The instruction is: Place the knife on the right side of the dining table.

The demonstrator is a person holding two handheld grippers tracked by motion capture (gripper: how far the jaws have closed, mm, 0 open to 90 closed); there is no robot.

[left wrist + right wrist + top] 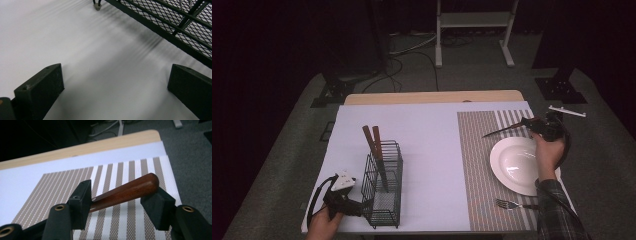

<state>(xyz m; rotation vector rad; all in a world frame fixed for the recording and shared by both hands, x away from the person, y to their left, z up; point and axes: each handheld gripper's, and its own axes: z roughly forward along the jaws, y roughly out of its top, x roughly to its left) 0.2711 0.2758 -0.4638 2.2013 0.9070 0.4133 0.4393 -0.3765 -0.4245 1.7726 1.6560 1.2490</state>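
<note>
A knife with a brown wooden handle (125, 191) lies on the striped placemat (477, 165) just beyond the white plate (517, 165), its dark blade (502, 131) pointing left. My right gripper (533, 123) is at the handle end, and in the right gripper view the jaws of that gripper (122, 188) stand apart with the handle slanting across the gap. The pads do not squeeze it. My left gripper (363, 204) rests low at the near left, open and empty (116, 68), beside the black wire basket (383, 186).
Two wooden-handled utensils (373, 140) stand in the basket. A fork (509, 204) lies on the placemat near the front edge. The table's right edge runs close to the right hand. A white strip (567, 111) lies on the floor beyond it.
</note>
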